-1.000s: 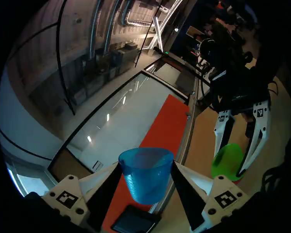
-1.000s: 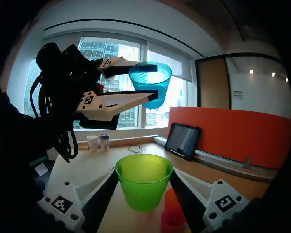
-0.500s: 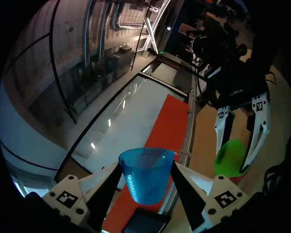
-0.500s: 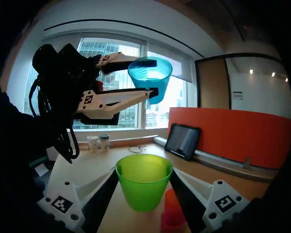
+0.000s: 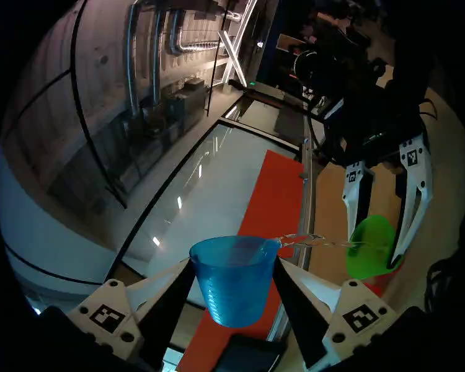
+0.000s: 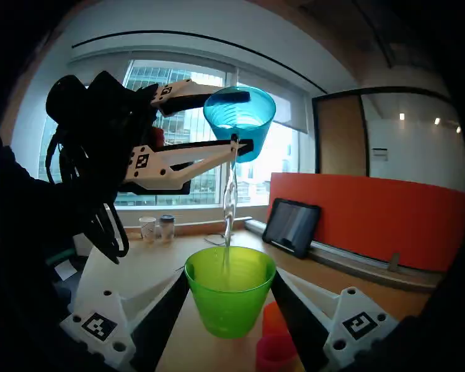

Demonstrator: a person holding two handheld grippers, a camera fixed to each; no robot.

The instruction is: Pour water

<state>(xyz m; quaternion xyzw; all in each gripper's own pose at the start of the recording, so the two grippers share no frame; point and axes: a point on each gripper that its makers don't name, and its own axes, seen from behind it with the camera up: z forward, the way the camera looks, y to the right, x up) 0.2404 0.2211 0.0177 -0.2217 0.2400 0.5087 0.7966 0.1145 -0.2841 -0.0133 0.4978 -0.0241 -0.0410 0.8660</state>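
— What has the right gripper (image 6: 229, 297) got?
— Both fingers pressed on the green cup (image 6: 230, 304), upright over the desk (image 6: 164, 260).
— And the left gripper (image 6: 249, 122)?
— Clamped on the tilted blue cup (image 6: 237, 118), higher up. A water stream (image 6: 229, 204) falls from it into the green one.

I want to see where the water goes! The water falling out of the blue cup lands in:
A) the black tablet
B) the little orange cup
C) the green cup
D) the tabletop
C: the stream of water runs from the tipped blue cup straight down into the green cup held below it.
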